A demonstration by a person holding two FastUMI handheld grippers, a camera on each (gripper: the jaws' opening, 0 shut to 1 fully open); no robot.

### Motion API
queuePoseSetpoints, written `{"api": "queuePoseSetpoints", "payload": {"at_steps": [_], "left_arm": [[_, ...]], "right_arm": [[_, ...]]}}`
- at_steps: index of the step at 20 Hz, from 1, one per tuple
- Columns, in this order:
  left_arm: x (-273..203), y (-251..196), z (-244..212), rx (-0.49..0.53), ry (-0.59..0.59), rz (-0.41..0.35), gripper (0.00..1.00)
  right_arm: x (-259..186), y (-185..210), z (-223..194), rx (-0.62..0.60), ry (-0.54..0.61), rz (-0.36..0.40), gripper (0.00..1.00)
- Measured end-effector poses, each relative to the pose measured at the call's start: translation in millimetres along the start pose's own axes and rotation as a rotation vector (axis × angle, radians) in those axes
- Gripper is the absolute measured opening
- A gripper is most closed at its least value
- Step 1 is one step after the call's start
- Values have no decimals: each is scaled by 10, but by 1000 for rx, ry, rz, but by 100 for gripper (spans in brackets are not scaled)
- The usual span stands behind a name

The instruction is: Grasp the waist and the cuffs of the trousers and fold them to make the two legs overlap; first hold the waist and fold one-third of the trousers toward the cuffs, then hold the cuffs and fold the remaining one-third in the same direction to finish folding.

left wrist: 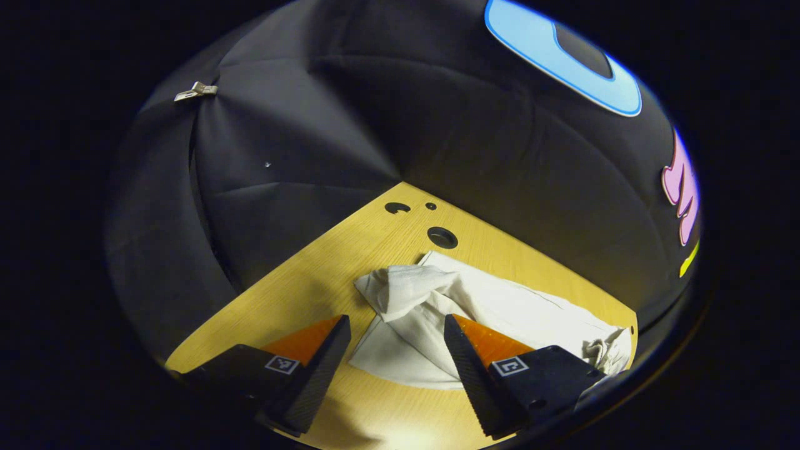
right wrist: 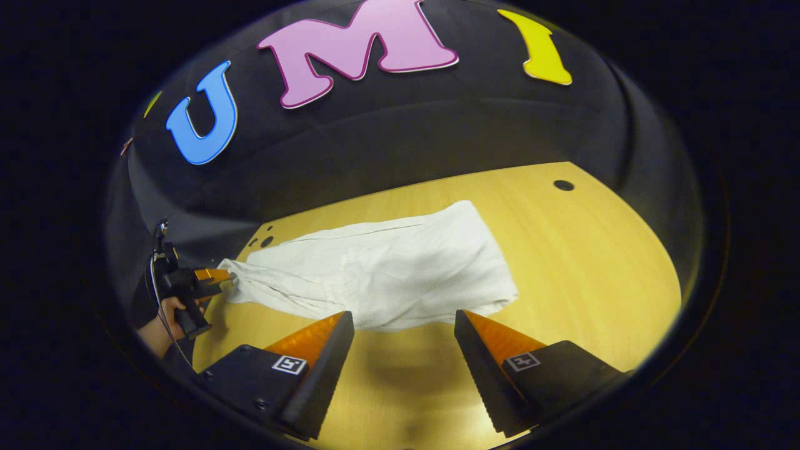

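Trousers (right wrist: 381, 275), white, lie flat across the wooden table (right wrist: 587, 262), at 12 o'clock from the right gripper (right wrist: 404, 334), which gapes wide, holding nothing. Left gripper (left wrist: 397, 337) likewise gapes wide, a bunched trouser end at its 12 o'clock, ungripped.

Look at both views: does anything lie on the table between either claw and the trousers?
Nothing visible does. The left claw hangs open right over the bunched end of the trousers. The right claw is open too, with bare table between it and the near edge of the trousers.
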State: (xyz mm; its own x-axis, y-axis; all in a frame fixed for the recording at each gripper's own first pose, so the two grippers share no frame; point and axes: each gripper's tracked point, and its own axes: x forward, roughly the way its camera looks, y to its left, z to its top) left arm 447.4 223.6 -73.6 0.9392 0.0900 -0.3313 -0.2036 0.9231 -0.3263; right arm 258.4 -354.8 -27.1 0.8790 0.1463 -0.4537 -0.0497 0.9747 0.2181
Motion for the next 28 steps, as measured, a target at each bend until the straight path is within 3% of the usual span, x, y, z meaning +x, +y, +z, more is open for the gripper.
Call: {"api": "queuePoseSetpoints", "payload": {"at_steps": [1, 3, 4, 5, 7, 9, 11, 13, 16, 17, 18, 19, 20, 21, 25, 28], "left_arm": [[71, -35, -5, -6, -1, 4, 95], [201, -49, -72, -19, 26, 27, 95], [244, -29, -110, -11, 40, 46, 91], [231, -34, -114, 5, 35, 64, 95], [238, -77, -122, 34, 25, 74, 94], [272, -56, -169, 120, 51, 107, 96], [326, -69, -239, 220, 82, 149, 90], [368, -114, -265, 290, 99, 140, 88], [341, -183, -289, 283, 113, 120, 63], [323, -189, -320, 283, 121, 118, 59], [307, -216, -340, 286, 128, 113, 46], [279, -240, -367, 291, 138, 107, 47], [266, -264, -386, 293, 146, 107, 29], [242, -267, -425, 294, 164, 114, 21], [211, -305, -530, 297, 171, 105, 10], [103, -337, -534, 203, 154, 100, 6]], "right_arm": [[-147, -187, -59, -12, 3, -42, 99], [-434, -476, -236, 12, 37, -102, 99], [-588, -573, -311, 45, 52, -119, 99], [-704, -648, -373, 69, 61, -135, 99], [-957, -815, -495, 110, 71, -170, 99], [-1170, -951, -627, 136, 90, -202, 99], [-1321, -1030, -734, 152, 111, -219, 99], [-1414, -1054, -798, 146, 119, -228, 99], [-1518, -1036, -889, 127, 137, -227, 98], [-1536, -1007, -903, 123, 139, -222, 99], [-1561, -988, -895, 121, 133, -215, 99], [-1593, -985, -885, 124, 128, -212, 99], [-1617, -983, -870, 132, 122, -208, 99], [-1654, -987, -845, 139, 112, -209, 99], [-1797, -1087, -743, 147, 68, -239, 98], [-1915, -1244, -693, 150, 44, -266, 99]]}}
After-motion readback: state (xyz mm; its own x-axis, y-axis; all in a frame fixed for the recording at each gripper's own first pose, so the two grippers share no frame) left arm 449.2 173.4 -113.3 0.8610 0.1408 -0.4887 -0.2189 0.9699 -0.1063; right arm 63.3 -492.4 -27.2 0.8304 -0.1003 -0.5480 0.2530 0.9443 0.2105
